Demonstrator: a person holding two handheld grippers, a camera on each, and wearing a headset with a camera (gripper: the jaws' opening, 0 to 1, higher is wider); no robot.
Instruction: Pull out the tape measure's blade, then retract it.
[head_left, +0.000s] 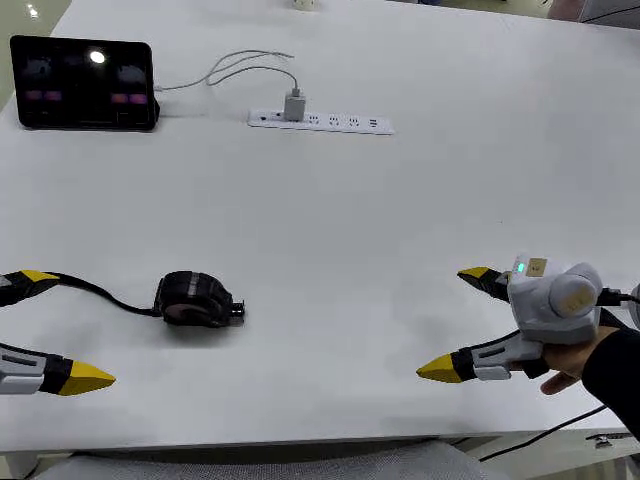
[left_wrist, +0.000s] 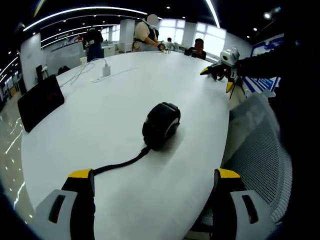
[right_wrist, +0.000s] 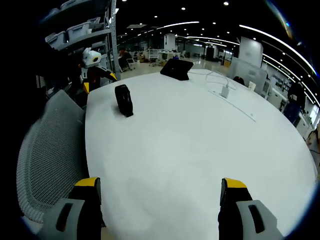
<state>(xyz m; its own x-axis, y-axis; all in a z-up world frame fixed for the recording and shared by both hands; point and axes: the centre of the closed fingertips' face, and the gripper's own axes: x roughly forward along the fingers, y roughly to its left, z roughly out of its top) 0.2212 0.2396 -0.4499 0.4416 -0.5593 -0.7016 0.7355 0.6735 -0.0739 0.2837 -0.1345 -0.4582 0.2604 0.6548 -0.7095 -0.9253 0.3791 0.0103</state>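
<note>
A black tape measure (head_left: 195, 299) lies on the white table (head_left: 400, 220), left of centre near the front edge, its blade wound in. Its black wrist strap (head_left: 100, 292) trails left toward my left gripper (head_left: 62, 327), which is open and a short way from the case. In the left gripper view the tape measure (left_wrist: 161, 125) sits ahead of the open left gripper (left_wrist: 154, 175), and the strap (left_wrist: 120, 162) runs back between the yellow tips. My right gripper (head_left: 452, 321) is open far to the right, holding nothing. The right gripper view shows the tape measure (right_wrist: 123, 100) far off.
A dark tablet (head_left: 84, 84) stands at the back left. A white power strip (head_left: 320, 122) with a plugged charger (head_left: 294, 104) and cable lies at the back centre. A grey mesh chair (right_wrist: 47, 150) is at the table's near edge. People stand far behind the table.
</note>
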